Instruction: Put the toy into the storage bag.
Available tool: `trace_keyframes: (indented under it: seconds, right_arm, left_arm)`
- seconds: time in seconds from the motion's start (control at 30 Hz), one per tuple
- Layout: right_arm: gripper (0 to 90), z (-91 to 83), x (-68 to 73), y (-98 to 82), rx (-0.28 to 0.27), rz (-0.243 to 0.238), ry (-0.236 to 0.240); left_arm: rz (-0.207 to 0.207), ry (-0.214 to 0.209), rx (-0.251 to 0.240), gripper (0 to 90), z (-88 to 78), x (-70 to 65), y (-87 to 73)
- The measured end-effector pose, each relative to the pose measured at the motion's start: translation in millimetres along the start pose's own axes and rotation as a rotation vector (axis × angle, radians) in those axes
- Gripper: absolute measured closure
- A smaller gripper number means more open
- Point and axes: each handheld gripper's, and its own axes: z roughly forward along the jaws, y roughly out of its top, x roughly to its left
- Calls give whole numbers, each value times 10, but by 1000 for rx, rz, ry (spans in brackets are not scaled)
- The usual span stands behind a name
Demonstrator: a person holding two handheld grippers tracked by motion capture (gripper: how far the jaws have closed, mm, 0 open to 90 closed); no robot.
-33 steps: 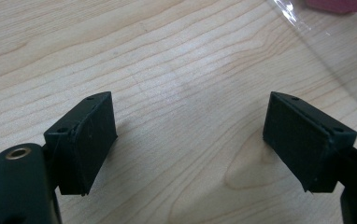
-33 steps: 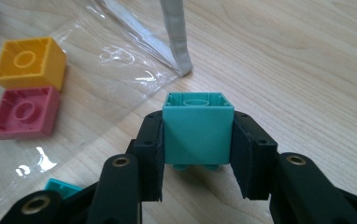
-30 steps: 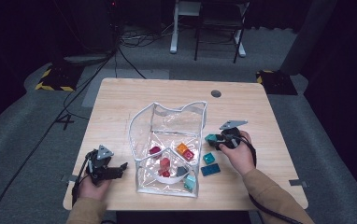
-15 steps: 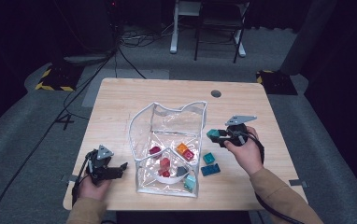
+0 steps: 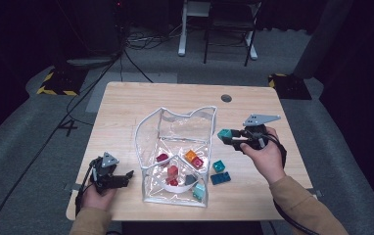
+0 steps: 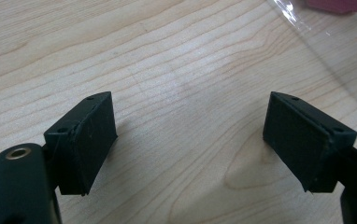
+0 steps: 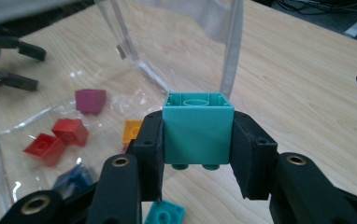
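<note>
A clear plastic bag (image 5: 175, 147) with a white rim lies open in the middle of the wooden table; red, orange, magenta and teal bricks lie in it. My right gripper (image 5: 226, 135) hangs above the table just right of the bag, shut on a teal brick (image 7: 198, 128) (image 5: 223, 133) squeezed between both pads. Below it on the table lie a small teal brick (image 5: 218, 166) and a dark blue brick (image 5: 221, 177). My left gripper (image 5: 121, 178) rests near the table's front left corner, left of the bag. In the left gripper view its pads (image 6: 89, 140) stand wide apart over bare wood.
The bag's clear wall (image 7: 181, 46) rises right behind the held brick in the right gripper view, with red bricks (image 7: 57, 140) and a magenta one (image 7: 91, 100) inside. A round cable hole (image 5: 226, 98) sits at the table's back right. Black chair legs and cables lie beyond the far edge.
My right gripper has risen from the table beside the loose bricks, carrying the teal brick up and toward the bag's rim. The left gripper has stayed put.
</note>
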Motion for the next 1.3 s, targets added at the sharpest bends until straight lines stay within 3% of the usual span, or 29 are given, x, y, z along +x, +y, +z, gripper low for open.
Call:
trace_keyframes:
  seconds: [0.4, 0.67, 0.97, 1.3]
  right_arm:
    - [590, -287, 141, 265, -92, -16, 44]
    - [590, -377, 260, 413, -150, -33, 72]
    - [590, -358, 427, 579, -167, -64, 114]
    - [590, -209, 654, 770, -163, -107, 170]
  left_arm:
    - [0, -1, 0, 177, 0, -1, 0]
    - [0, 0, 0, 176, 0, 0, 0]
    - [-1, -1, 0, 176, 1, -1, 0]
    - [-1, 0, 0, 176, 0, -1, 0]
